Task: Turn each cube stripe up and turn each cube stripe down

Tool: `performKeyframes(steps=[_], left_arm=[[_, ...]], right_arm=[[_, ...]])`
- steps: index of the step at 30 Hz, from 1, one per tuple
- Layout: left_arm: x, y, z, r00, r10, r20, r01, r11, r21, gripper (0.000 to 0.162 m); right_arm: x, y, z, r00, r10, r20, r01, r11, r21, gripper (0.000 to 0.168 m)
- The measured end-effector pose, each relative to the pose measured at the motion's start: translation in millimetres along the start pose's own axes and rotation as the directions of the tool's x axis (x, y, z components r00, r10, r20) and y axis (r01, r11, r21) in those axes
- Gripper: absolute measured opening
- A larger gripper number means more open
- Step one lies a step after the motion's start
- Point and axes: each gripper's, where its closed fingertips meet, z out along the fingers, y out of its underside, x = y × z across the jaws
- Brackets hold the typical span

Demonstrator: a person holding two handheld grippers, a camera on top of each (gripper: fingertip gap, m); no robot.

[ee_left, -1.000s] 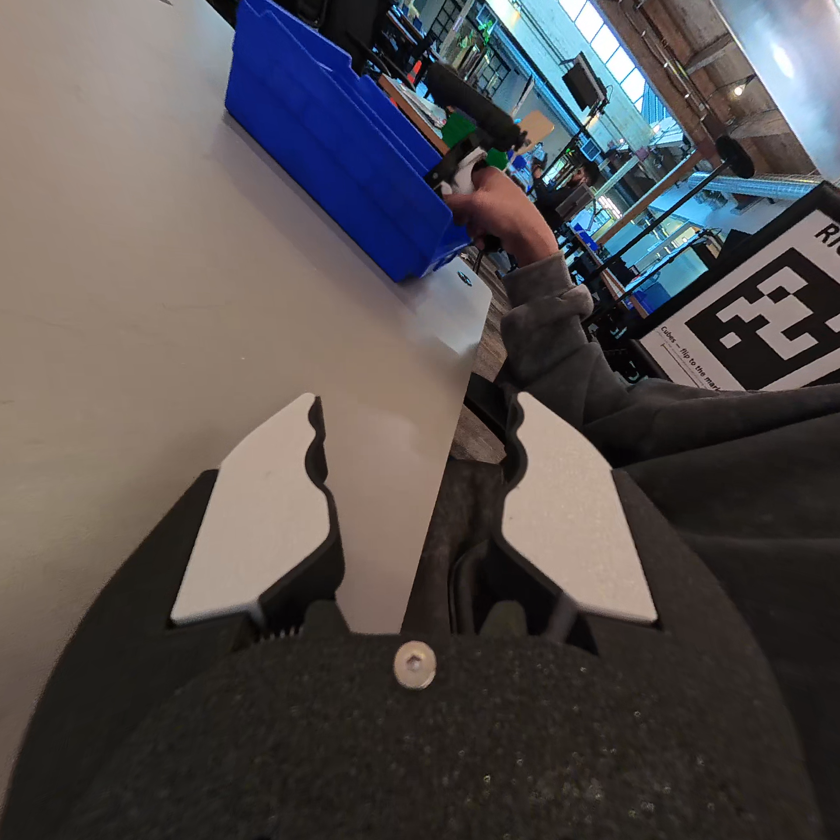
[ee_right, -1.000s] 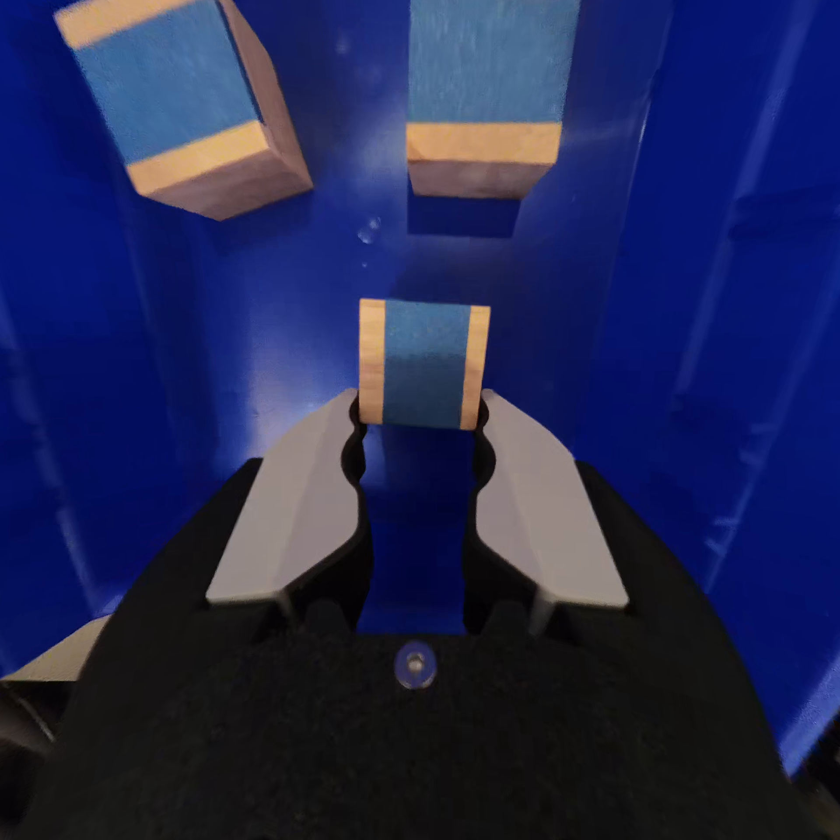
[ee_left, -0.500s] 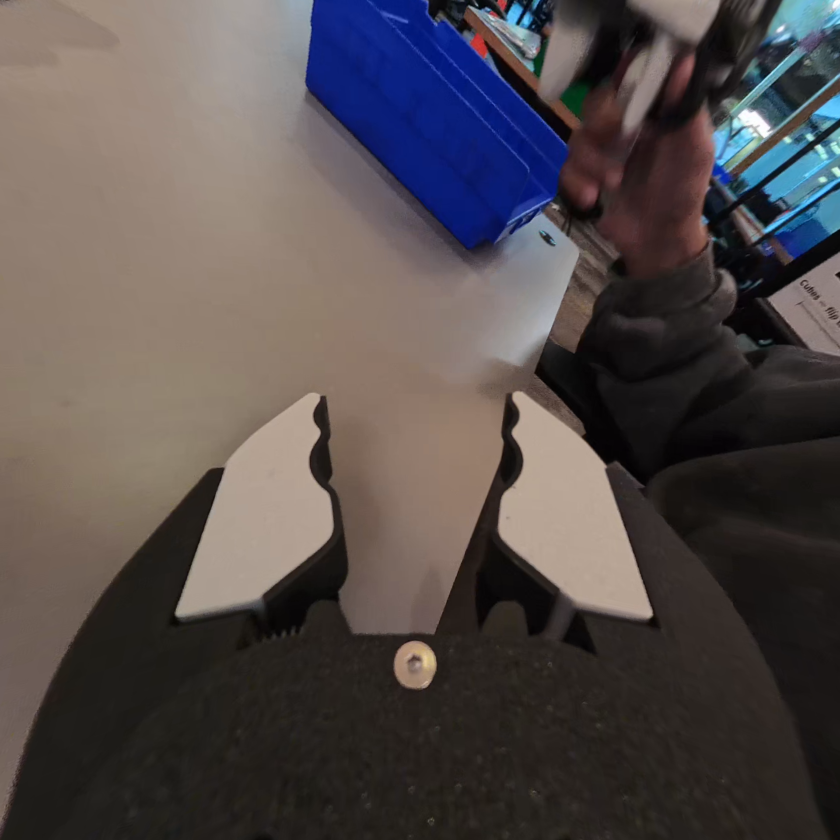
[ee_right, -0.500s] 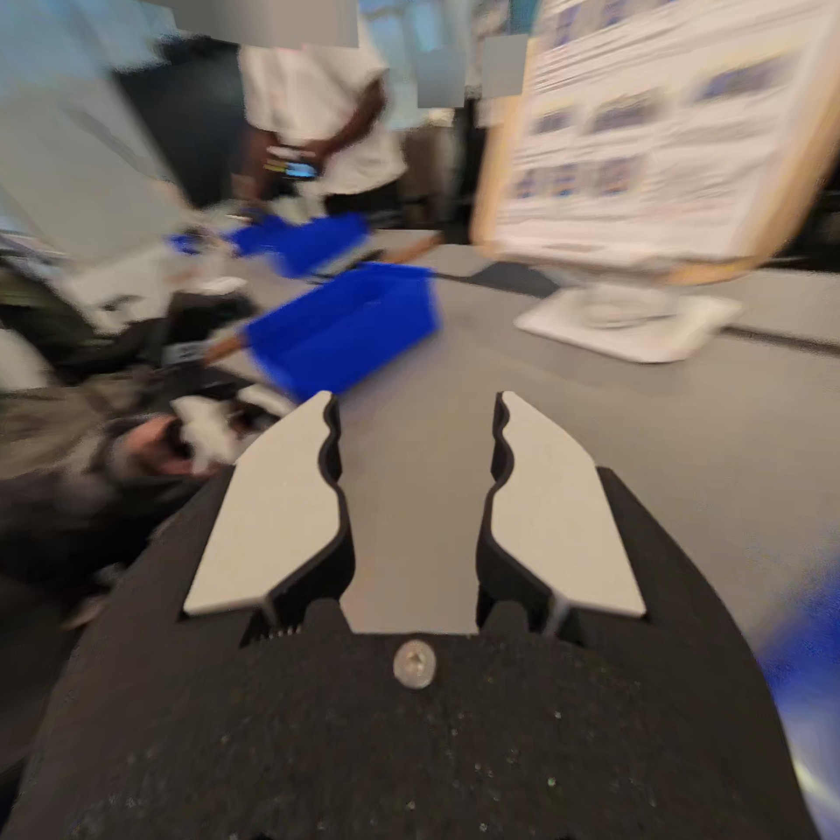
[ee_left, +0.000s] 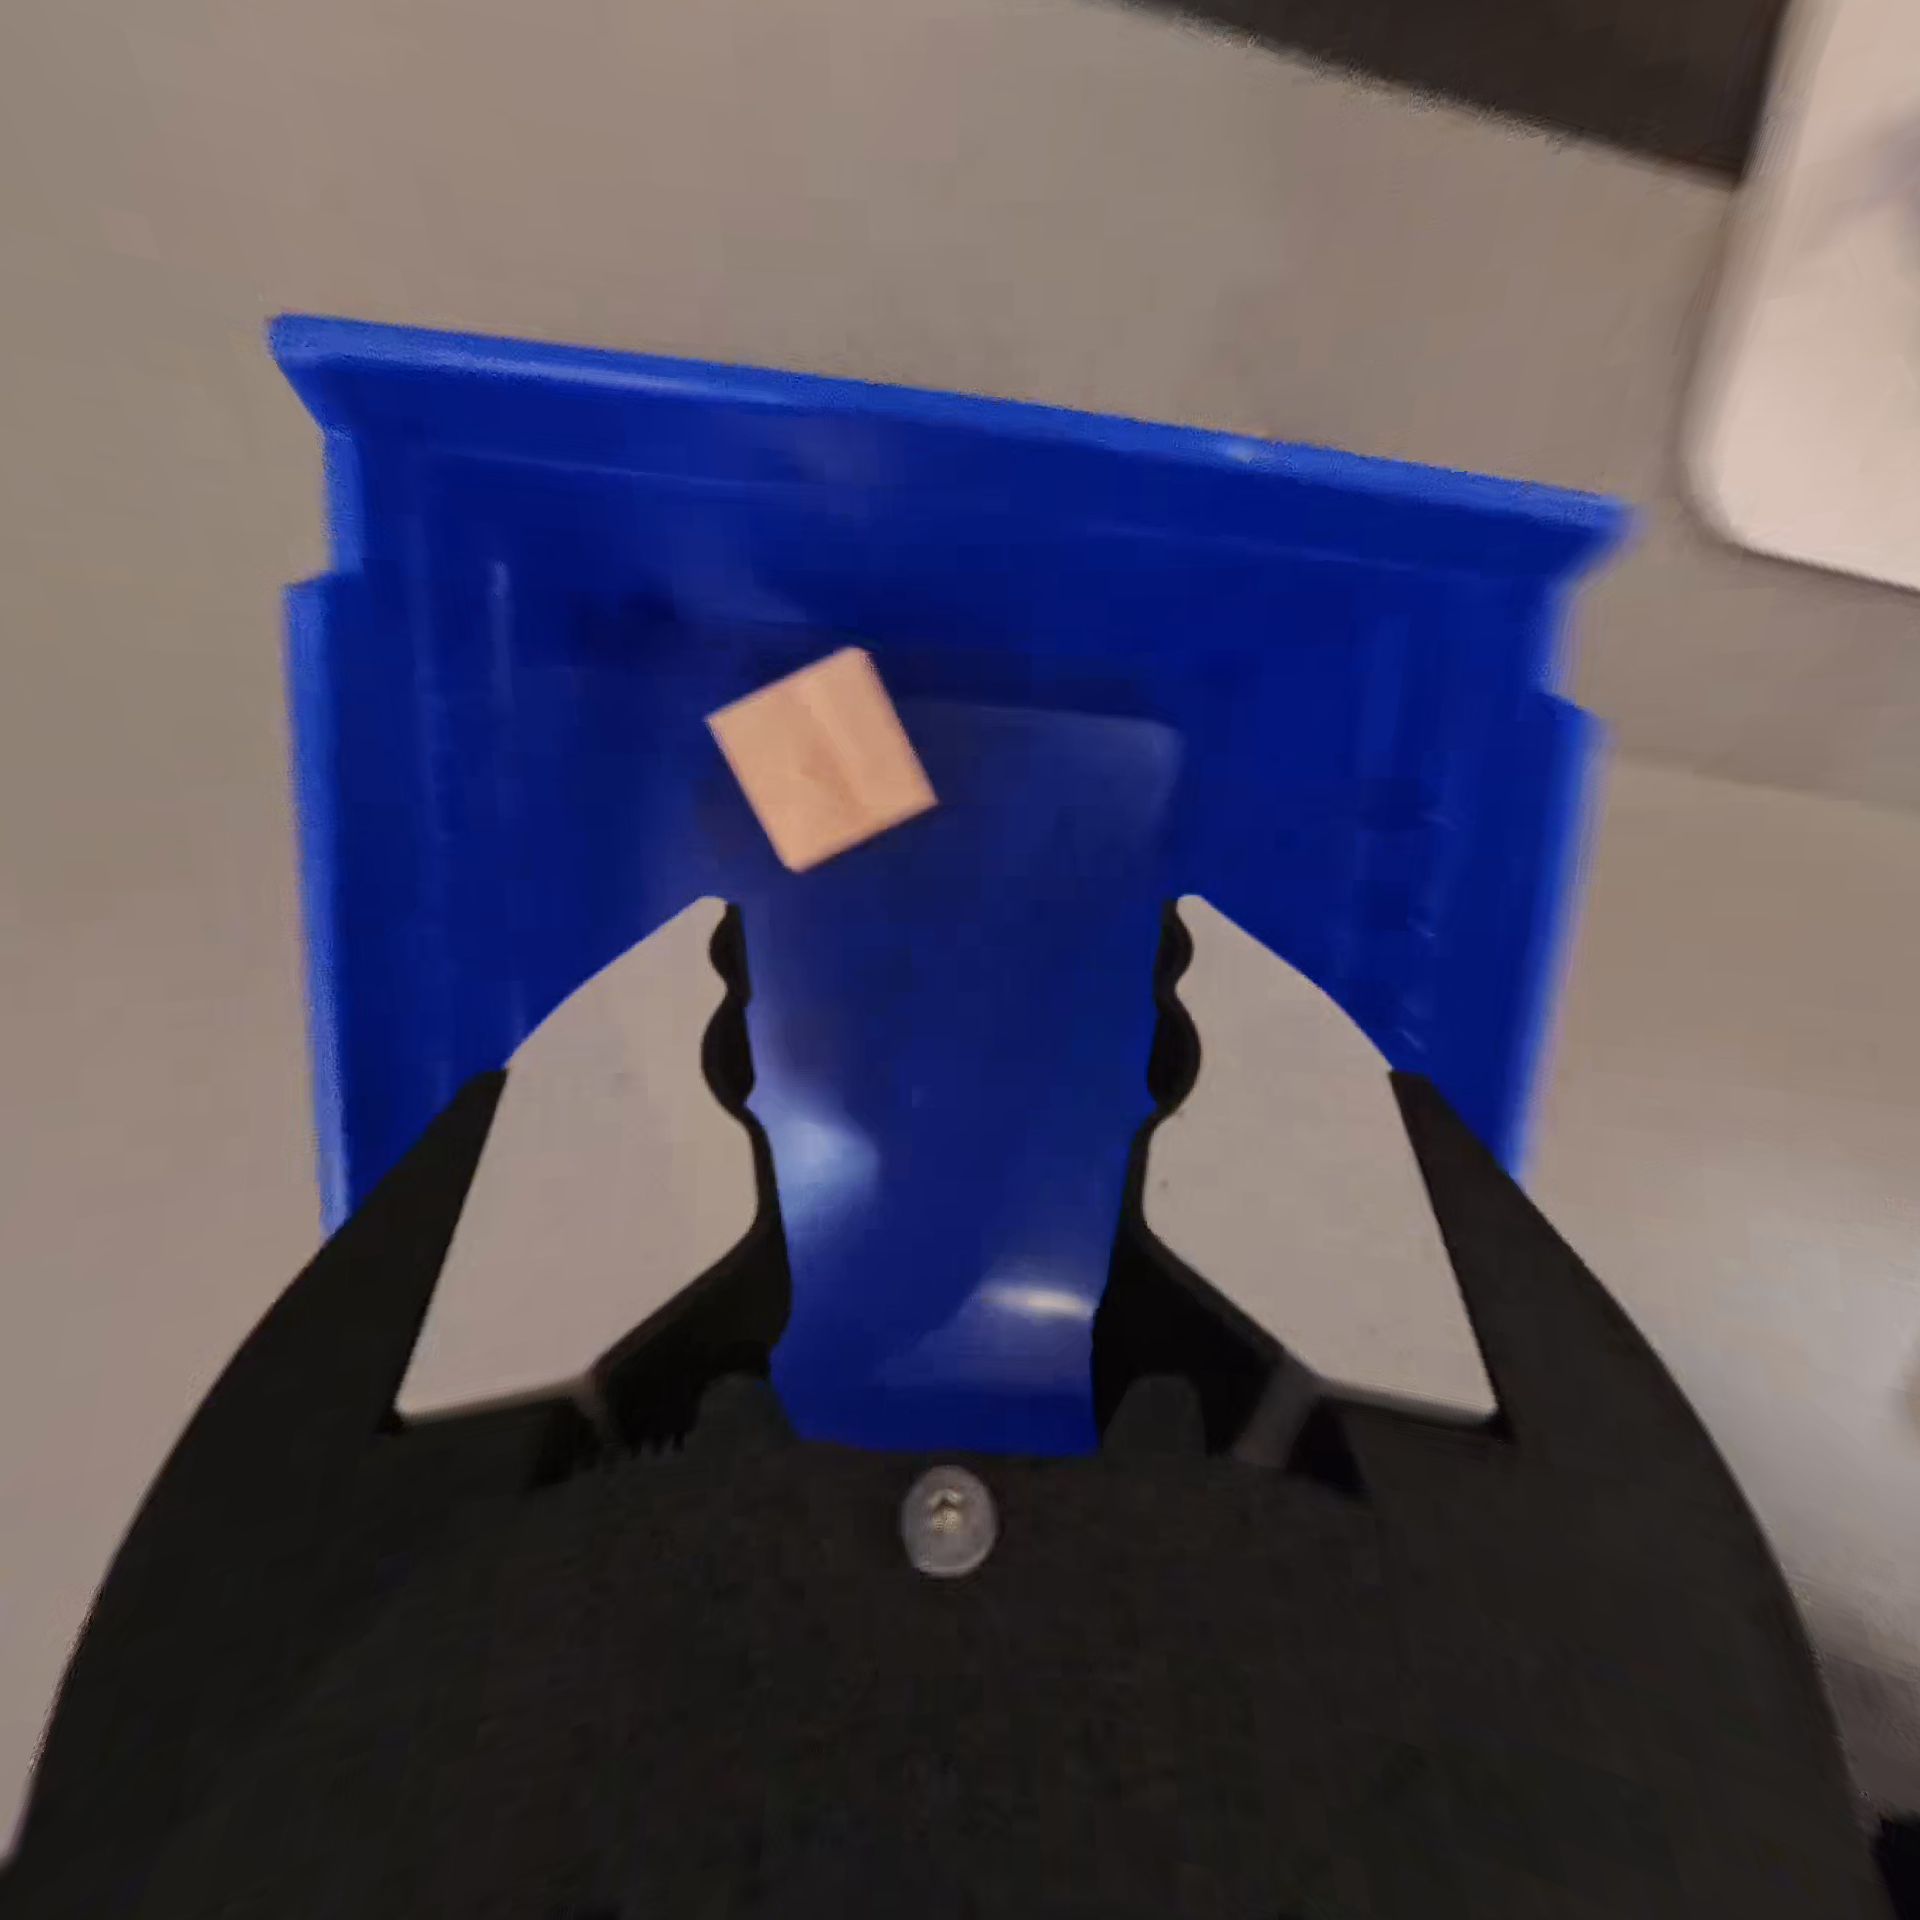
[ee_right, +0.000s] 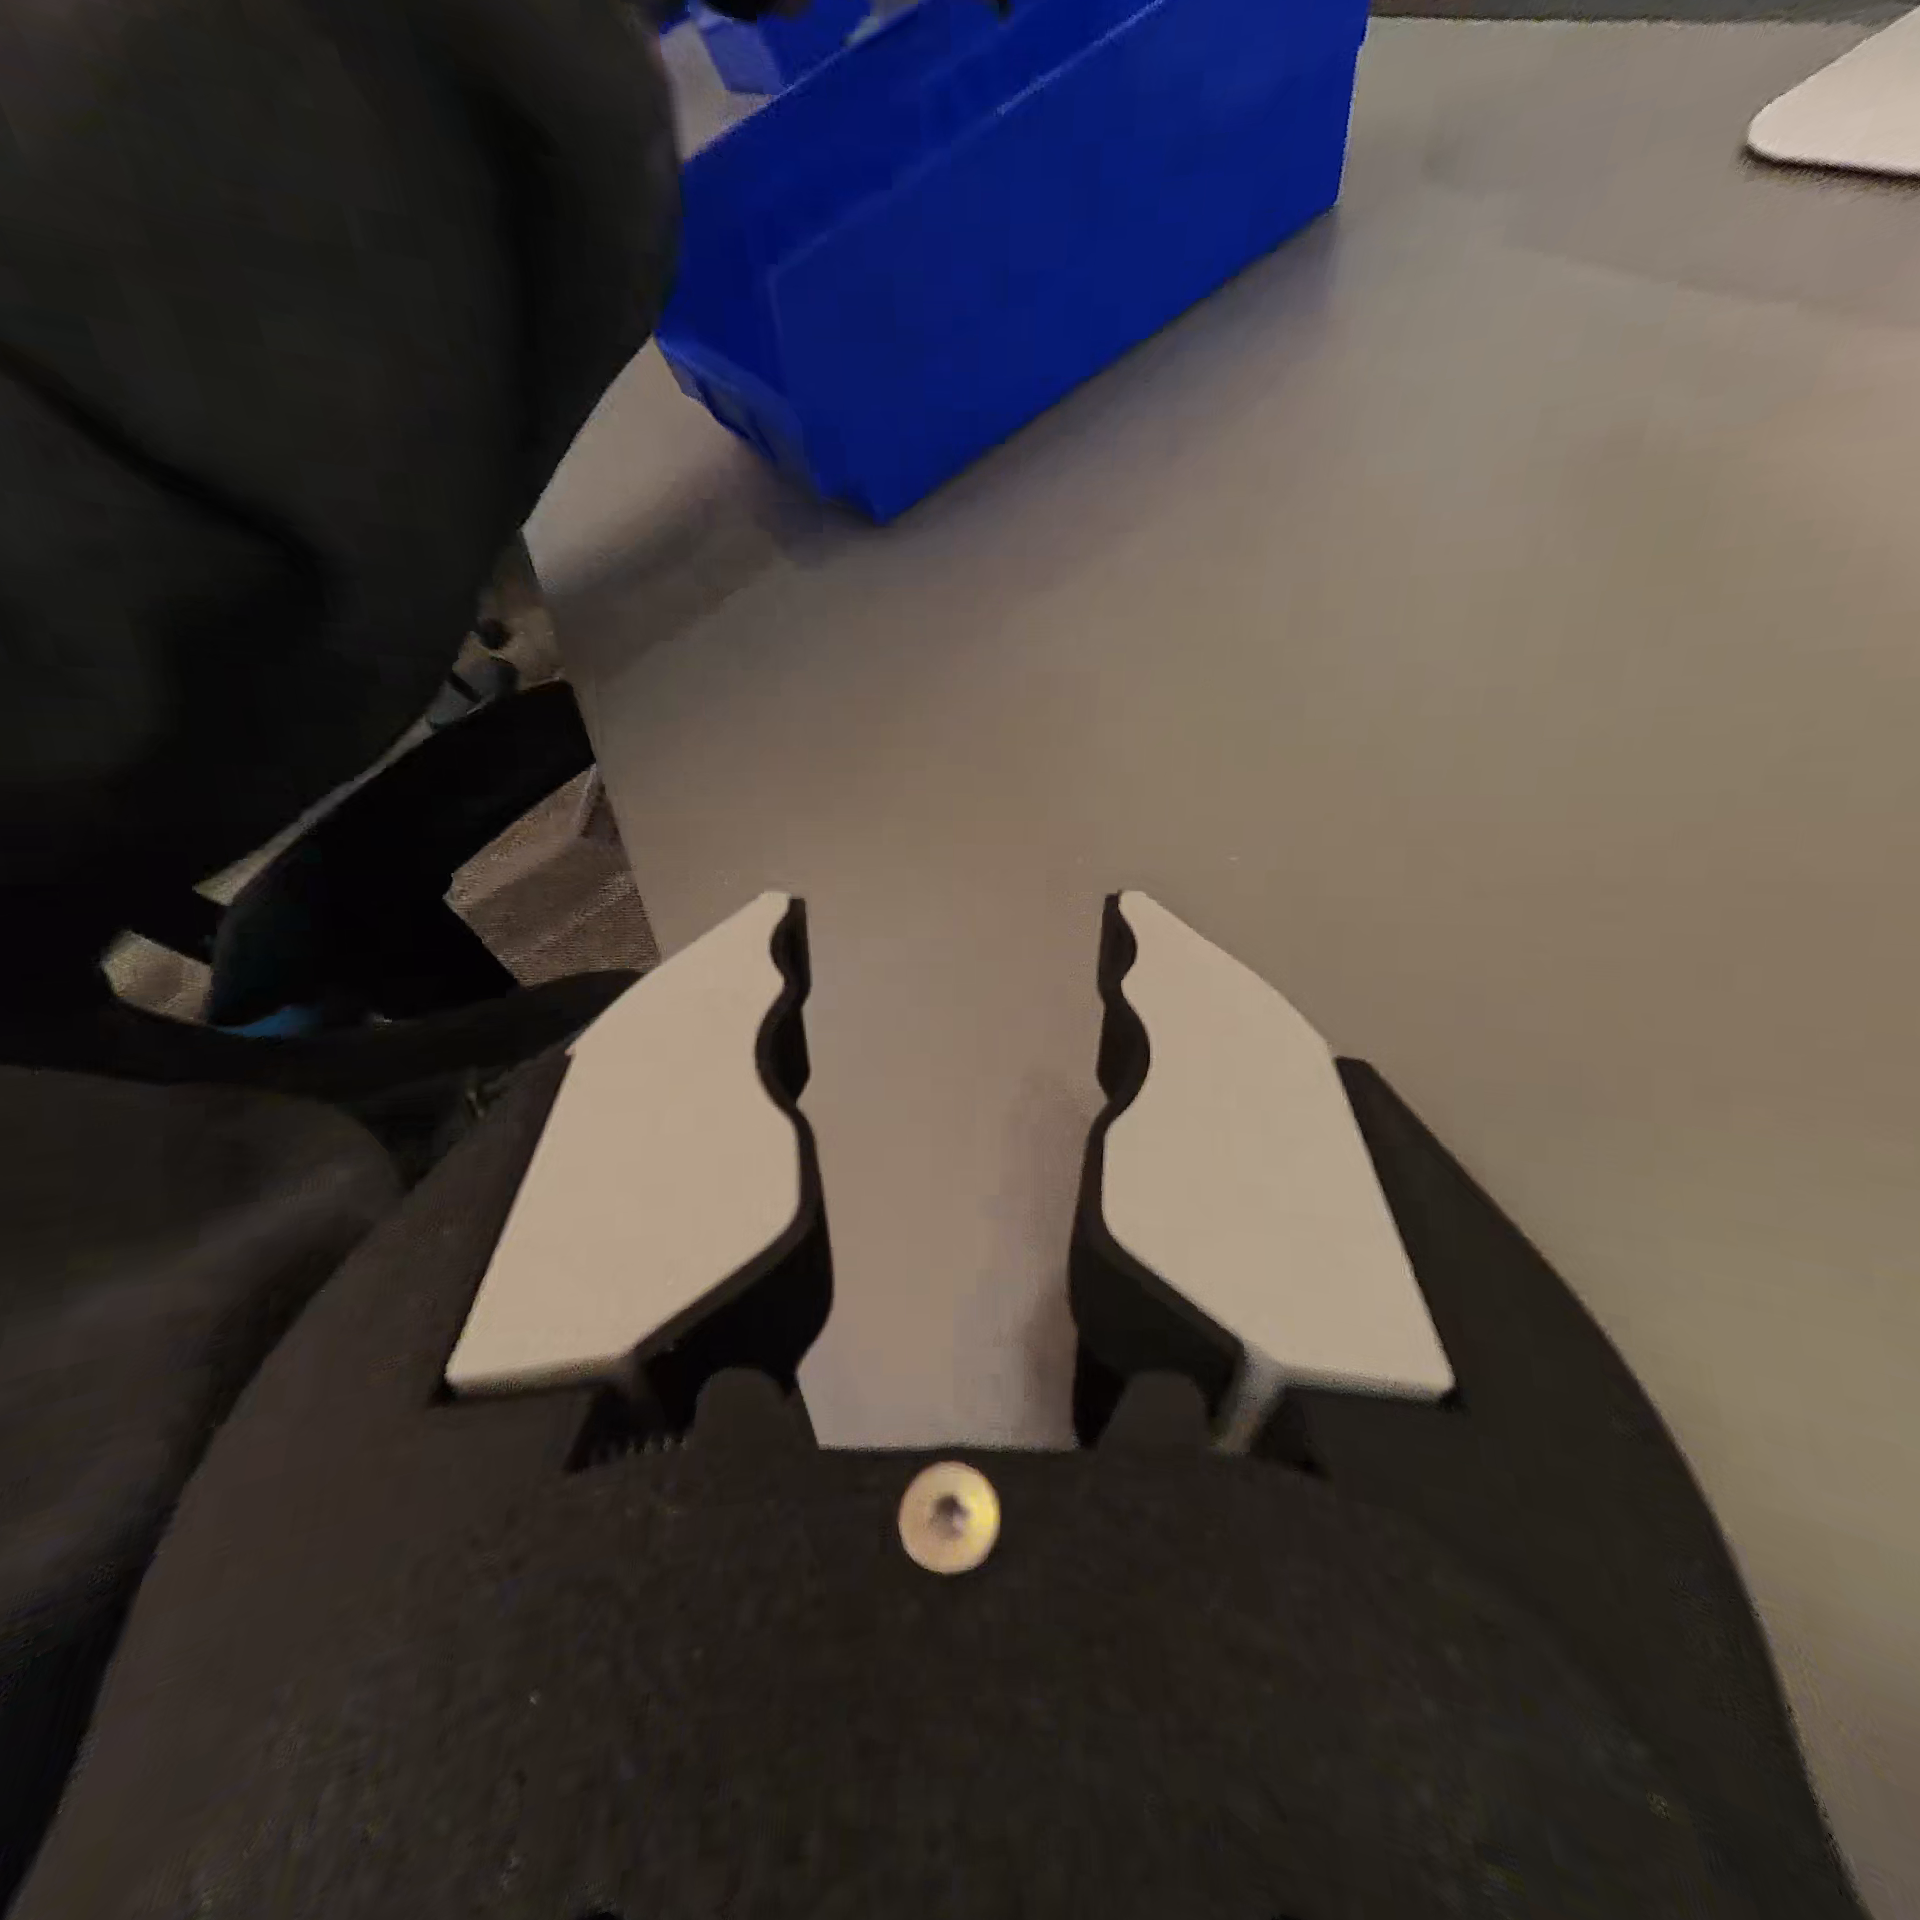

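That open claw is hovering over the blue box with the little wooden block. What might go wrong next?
The cube sits turned at an angle to the left gripper, so its fingers may catch corners and let it slip. The bin wall is close, so a finger might bump it. The picture is blurred, so aim may be off.

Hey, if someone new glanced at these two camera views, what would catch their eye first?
The bright blue bin on the grey table, with one plain wooden cube lying askew on its floor and no stripe showing. The open left gripper hangs above it. The right gripper, also open, points across bare tabletop.
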Motion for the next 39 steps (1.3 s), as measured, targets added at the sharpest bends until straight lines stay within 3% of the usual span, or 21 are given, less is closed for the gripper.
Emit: performKeyframes(steps=[2,5,10,11,12,15,19,23,27,30,33,36,39], left_arm=[[-17,-8,23,0.994,-0.063,0.089,0.069,0.995,-0.069,0.073],[-20,-16,47,0.978,-0.179,0.105,0.189,0.977,-0.101,0.071],[-30,-6,71,0.964,-0.140,0.226,0.183,0.966,-0.183,0.070],[-33,-3,75,0.960,-0.148,0.236,0.196,0.961,-0.196,0.066],[-33,-1,78,0.961,-0.164,0.223,0.209,0.957,-0.200,0.050],[-30,1,79,0.976,-0.137,0.167,0.172,0.962,-0.213,0.045],[-29,1,64,0.993,-0.088,0.081,0.103,0.974,-0.200,0.045],[-26,6,25,0.999,-0.020,-0.033,0.016,0.994,-0.112,0.045],[-43,35,-21,0.993,0.102,0.062,-0.100,0.995,-0.021,0.045],[14,62,-54,0.976,0.154,-0.151,-0.140,0.985,0.097,0.045],[96,97,-79,0.902,0.287,-0.323,-0.234,0.953,0.193,0.045],[180,137,-86,0.779,0.396,-0.485,-0.325,0.918,0.228,0.045],[250,168,-90,0.617,0.364,-0.698,-0.309,0.928,0.210,0.045]], right_arm=[[-7,-1,-2,1.000,-0.015,0.002,0.015,1.000,0.008,0.053],[-10,0,-4,0.999,-0.032,0.000,0.032,0.999,-0.002,0.053],[-9,-1,-7,1.000,-0.025,0.010,0.025,1.000,0.003,0.053],[-8,-1,-8,1.000,-0.021,0.010,0.021,1.000,0.001,0.053],[-7,-1,-8,1.000,-0.019,0.007,0.019,1.000,0.001,0.053],[-3,0,-10,1.000,-0.011,0.004,0.011,1.000,-0.002,0.053],[-2,-1,-11,1.000,0.006,0.014,-0.006,1.000,0.007,0.051],[4,-2,-14,1.000,0.020,-0.002,-0.020,1.000,0.023,0.051],[13,-3,-16,0.999,0.047,-0.021,-0.047,0.999,0.027,0.051],[19,-1,-14,0.997,0.066,-0.035,-0.065,0.998,0.019,0.050],[23,4,-9,0.994,0.098,-0.037,-0.098,0.995,0.006,0.049],[25,10,-4,0.992,0.123,-0.042,-0.123,0.992,-0.006,0.049],[29,15,0,0.989,0.138,-0.056,-0.139,0.990,-0.014,0.049]])
